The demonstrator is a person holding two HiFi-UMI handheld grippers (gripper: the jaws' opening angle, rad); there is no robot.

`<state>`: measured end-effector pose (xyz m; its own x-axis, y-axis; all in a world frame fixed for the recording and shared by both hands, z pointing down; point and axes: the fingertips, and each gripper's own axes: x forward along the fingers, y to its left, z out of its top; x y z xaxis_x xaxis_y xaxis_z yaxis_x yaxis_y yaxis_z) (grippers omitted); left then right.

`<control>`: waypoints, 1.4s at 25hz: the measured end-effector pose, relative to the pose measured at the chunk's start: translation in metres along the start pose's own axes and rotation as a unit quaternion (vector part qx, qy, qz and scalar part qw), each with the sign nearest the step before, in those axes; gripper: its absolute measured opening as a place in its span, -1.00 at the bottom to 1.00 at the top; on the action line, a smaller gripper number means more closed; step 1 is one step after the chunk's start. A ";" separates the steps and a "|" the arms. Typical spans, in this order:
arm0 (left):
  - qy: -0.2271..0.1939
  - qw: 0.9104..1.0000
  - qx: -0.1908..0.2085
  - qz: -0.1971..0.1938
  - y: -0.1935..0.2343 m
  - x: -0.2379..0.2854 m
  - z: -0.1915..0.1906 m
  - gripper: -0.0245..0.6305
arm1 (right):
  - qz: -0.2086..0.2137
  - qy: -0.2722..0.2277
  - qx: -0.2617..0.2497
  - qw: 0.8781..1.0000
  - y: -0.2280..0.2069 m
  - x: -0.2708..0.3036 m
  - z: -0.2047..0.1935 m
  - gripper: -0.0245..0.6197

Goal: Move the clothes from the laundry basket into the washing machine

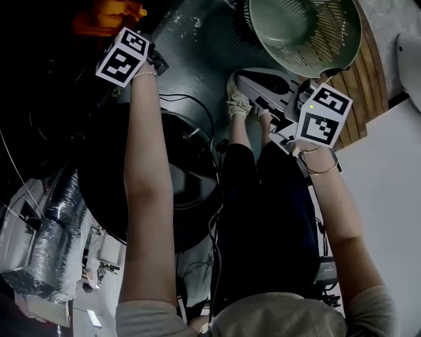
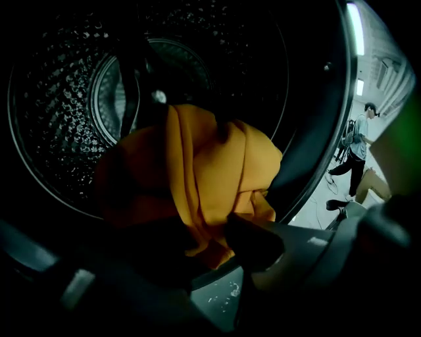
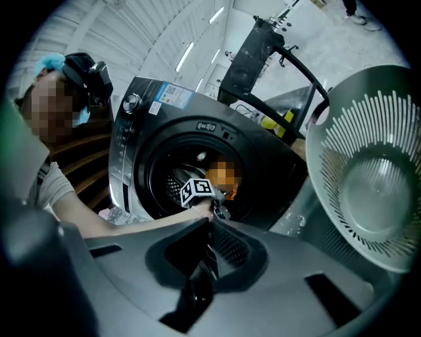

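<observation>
An orange garment [image 2: 210,171] lies bunched in the mouth of the washing machine's drum [image 2: 59,112]. My left gripper [image 2: 209,245] reaches into the drum with its jaws apart. The cloth's lower folds hang between them and neither pad presses on it. In the head view the garment [image 1: 108,14] shows just past the left marker cube [image 1: 123,55]. The pale green laundry basket [image 1: 306,29] stands to the right, with no clothes visible inside. My right gripper [image 3: 207,253] is held still beside the basket [image 3: 368,191], shut with nothing in it.
The washer's round door [image 1: 191,174] hangs open between my arms. A silver duct hose [image 1: 56,224] and cables [image 1: 197,105] lie on the floor at the left. My legs in black trousers [image 1: 276,210] stand in the middle. A person [image 2: 358,141] stands far off.
</observation>
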<state>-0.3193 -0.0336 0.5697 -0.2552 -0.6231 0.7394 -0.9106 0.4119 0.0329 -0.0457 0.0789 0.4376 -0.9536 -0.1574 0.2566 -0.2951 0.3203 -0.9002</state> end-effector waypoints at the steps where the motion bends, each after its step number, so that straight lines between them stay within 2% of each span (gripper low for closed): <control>1: 0.008 1.000 0.006 -0.005 0.000 0.004 -0.001 -0.47 | -0.002 0.000 0.000 1.000 -0.002 0.000 0.000 -0.86; 2: 0.014 1.000 0.014 -0.008 0.000 0.006 -0.001 -0.72 | -0.003 0.000 0.000 1.000 -0.002 0.001 0.001 -0.86; 3: 0.016 1.000 0.023 -0.009 0.001 0.008 0.000 -0.76 | -0.003 0.001 0.000 1.000 -0.003 0.002 0.000 -0.86; 7: -0.011 0.999 0.039 0.010 0.012 0.017 0.024 -0.80 | -0.001 0.000 -0.003 1.000 -0.004 0.004 0.003 -0.86; 11: -0.092 0.992 0.078 0.044 0.025 0.018 0.073 -0.80 | 0.002 -0.002 -0.005 1.000 -0.004 0.006 0.005 -0.86; 13: -0.112 0.989 0.089 0.047 0.027 0.021 0.086 -0.80 | 0.002 -0.002 -0.006 1.000 -0.004 0.006 0.005 -0.86; 14: -0.107 0.989 0.090 0.040 0.025 0.025 0.086 -0.77 | 0.001 -0.003 -0.006 1.000 -0.005 0.006 0.006 -0.86; 17: -0.084 0.994 0.065 0.013 0.016 0.030 0.074 -0.29 | 0.002 -0.006 -0.006 1.000 -0.003 0.007 0.007 -0.86; 18: -0.085 0.995 0.055 0.012 0.016 0.027 0.072 -0.22 | 0.003 -0.007 -0.008 1.000 0.000 0.007 0.007 -0.86; 20: -0.092 0.995 0.034 0.017 0.015 0.017 0.071 -0.15 | 0.004 -0.010 -0.015 1.000 0.005 0.006 0.010 -0.86; 23: -0.094 0.995 0.005 0.013 0.008 -0.007 0.066 -0.14 | -0.008 -0.021 -0.032 0.999 0.017 -0.001 0.022 -0.86; 27: -0.088 0.996 -0.003 -0.025 -0.019 -0.053 0.067 -0.14 | -0.025 -0.025 -0.082 0.996 0.048 -0.016 0.046 -0.86; 30: -0.082 0.994 -0.020 -0.072 -0.052 -0.103 0.071 -0.14 | -0.025 -0.041 -0.092 0.995 0.079 -0.035 0.069 -0.88; 32: -0.084 0.990 -0.004 -0.116 -0.082 -0.143 0.079 -0.14 | -0.031 -0.054 -0.098 0.993 0.102 -0.047 0.086 -0.88; 35: -0.101 0.976 0.041 -0.191 -0.133 -0.209 0.104 -0.14 | -0.057 -0.076 -0.130 0.987 0.136 -0.070 0.114 -0.89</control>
<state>-0.1784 -0.0271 0.3409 0.0555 -0.8426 0.5357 -0.9727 0.0755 0.2194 -0.0125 0.0271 0.2577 -0.8996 -0.3377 0.2768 -0.4233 0.5192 -0.7424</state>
